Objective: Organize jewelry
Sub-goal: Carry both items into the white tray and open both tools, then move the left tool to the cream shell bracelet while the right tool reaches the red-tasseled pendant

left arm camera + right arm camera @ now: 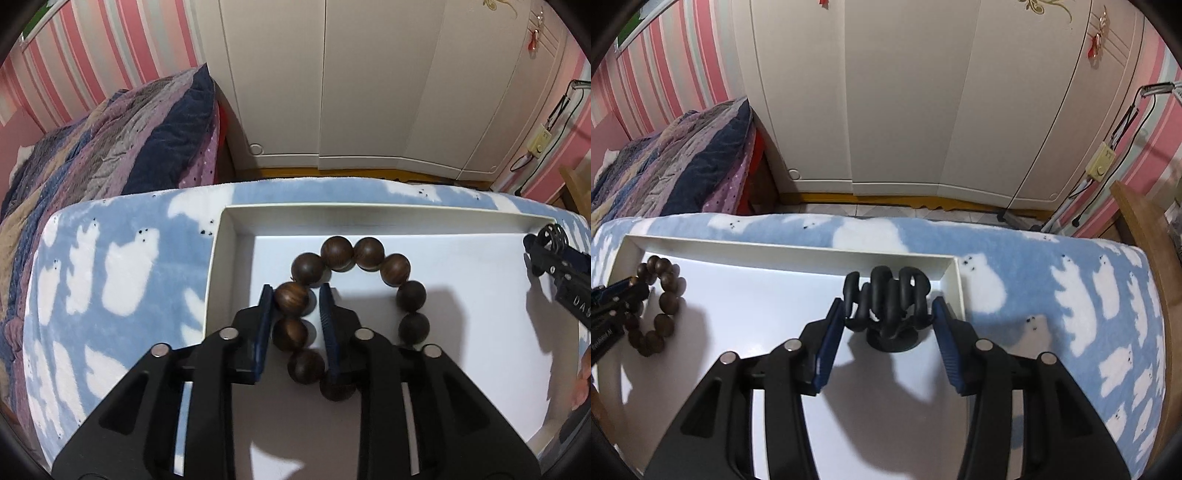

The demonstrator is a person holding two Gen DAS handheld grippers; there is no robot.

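Bead bracelet (354, 295) in white tray (369, 212); black hair clip (888, 306) well apart.

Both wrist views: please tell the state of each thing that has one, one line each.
Bead bracelet: lying flat in tray, between left jaws.
Black hair claw: standing in tray, teeth closed.
White tray: on blanket.
Left gripper: open around beads.
Right gripper: open beside claw.
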